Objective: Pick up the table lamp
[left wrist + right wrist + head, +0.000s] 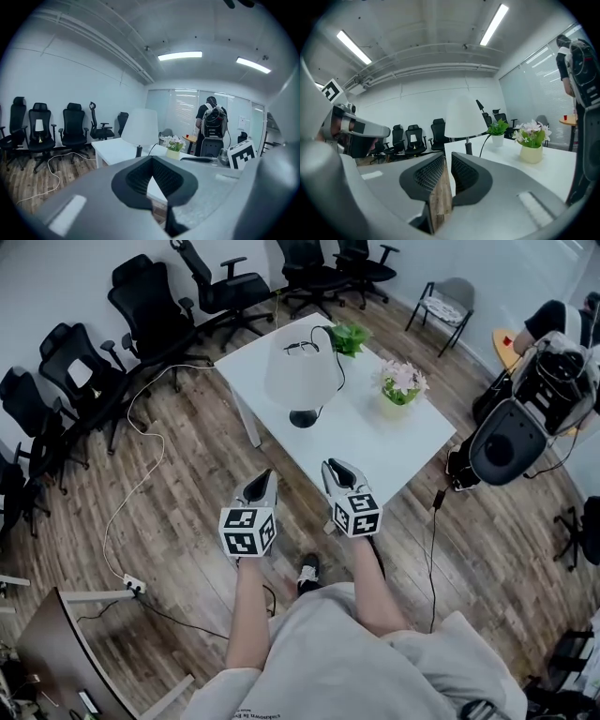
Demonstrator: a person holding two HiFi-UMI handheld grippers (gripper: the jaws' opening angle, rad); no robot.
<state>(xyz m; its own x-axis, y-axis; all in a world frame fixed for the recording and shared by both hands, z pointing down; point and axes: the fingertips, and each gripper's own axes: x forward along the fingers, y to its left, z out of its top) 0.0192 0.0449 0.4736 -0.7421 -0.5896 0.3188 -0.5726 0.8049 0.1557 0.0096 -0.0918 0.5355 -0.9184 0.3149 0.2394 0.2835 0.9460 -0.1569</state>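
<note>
Plainly apart from the table lamp (302, 376), at its 6 o'clock, near the desk's (403, 451) front edge. Holding the left claw (263, 476) clenched at the tips and empty, the right claw (338, 467) released to a narrow slit, gripping nothing, only floor showing through. Standing upright on the white desk, white shade over dark base. Flanked by pink flowers (401, 381) at 3 o'clock and a green plant (349, 337) near 2 o'clock.

Table lamp (300, 376) stem hidden under shade, person (551, 321) cut by right edge, tiny floor box (134, 585), possibly socket
</note>
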